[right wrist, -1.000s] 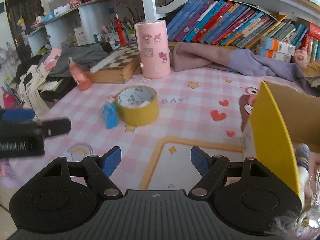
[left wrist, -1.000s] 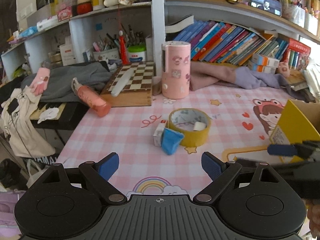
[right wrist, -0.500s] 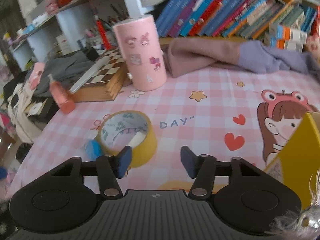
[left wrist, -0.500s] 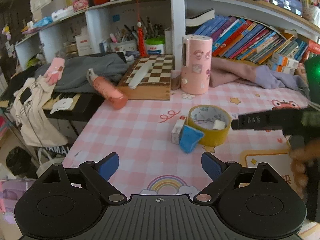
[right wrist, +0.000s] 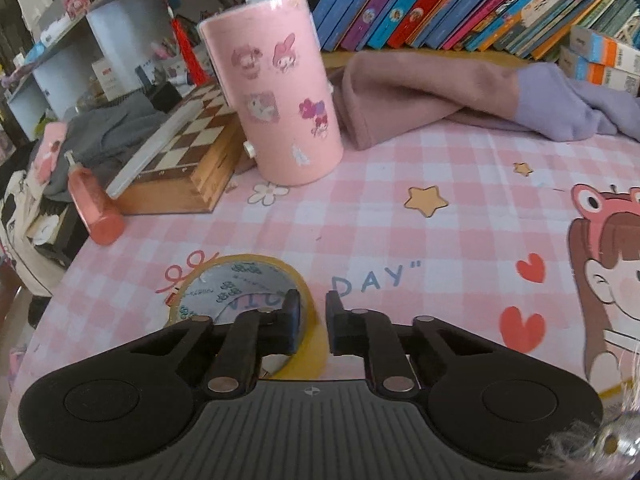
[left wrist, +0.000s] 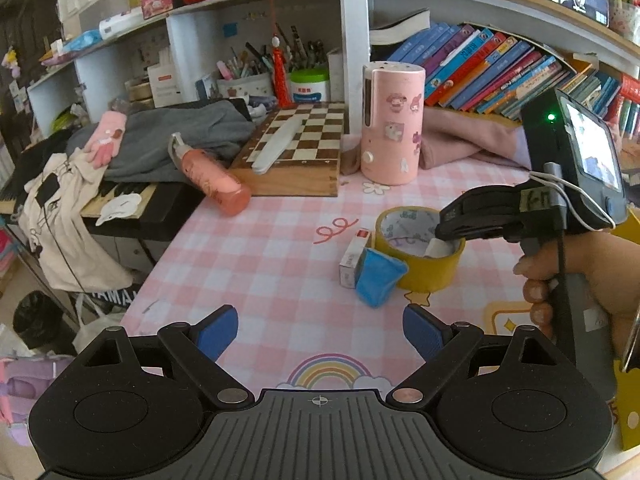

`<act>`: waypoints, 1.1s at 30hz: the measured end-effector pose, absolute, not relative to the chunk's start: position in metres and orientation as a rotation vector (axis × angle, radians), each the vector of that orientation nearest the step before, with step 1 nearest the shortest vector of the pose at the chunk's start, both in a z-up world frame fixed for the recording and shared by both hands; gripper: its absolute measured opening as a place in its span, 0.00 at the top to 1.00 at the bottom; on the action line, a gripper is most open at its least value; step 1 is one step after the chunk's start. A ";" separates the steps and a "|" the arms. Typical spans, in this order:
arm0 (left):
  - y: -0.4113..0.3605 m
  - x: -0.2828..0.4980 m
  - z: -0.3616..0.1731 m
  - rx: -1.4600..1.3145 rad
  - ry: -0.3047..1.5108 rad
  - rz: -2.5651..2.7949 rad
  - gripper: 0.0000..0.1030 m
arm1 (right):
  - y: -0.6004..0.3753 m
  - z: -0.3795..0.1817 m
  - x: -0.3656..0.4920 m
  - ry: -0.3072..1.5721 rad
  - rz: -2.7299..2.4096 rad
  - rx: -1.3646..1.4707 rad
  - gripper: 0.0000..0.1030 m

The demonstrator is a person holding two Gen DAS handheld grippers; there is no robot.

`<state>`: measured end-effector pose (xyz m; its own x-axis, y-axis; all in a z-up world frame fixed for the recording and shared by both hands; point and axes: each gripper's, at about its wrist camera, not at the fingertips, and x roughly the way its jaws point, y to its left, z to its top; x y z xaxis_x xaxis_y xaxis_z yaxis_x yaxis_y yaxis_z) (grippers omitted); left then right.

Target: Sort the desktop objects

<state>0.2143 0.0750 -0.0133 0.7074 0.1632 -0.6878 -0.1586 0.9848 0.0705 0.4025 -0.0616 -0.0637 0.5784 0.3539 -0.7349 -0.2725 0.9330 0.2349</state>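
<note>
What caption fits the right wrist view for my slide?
Right gripper pinching the wall of the yellow tape roll on the pink checked desk mat.

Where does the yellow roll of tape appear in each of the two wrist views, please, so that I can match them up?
Left wrist view: the roll of tape lies right of centre on the pink checked tablecloth, with the right gripper at its far rim.
Right wrist view: the roll of tape sits low and left of centre, its wall between the gripper's fingers.
Shared landmark: the pink canister standing behind it.
</note>
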 end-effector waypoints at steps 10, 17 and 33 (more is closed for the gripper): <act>0.066 0.242 -0.031 0.064 0.759 0.113 0.11 | -0.087 -0.040 0.391 0.795 0.347 0.147 0.91; 0.051 0.269 -0.041 0.109 0.749 0.011 0.32 | -0.111 -0.024 0.379 0.773 0.315 0.195 0.91; 0.037 0.317 -0.081 0.072 0.874 0.035 0.43 | -0.130 -0.019 0.369 0.778 0.311 0.223 0.91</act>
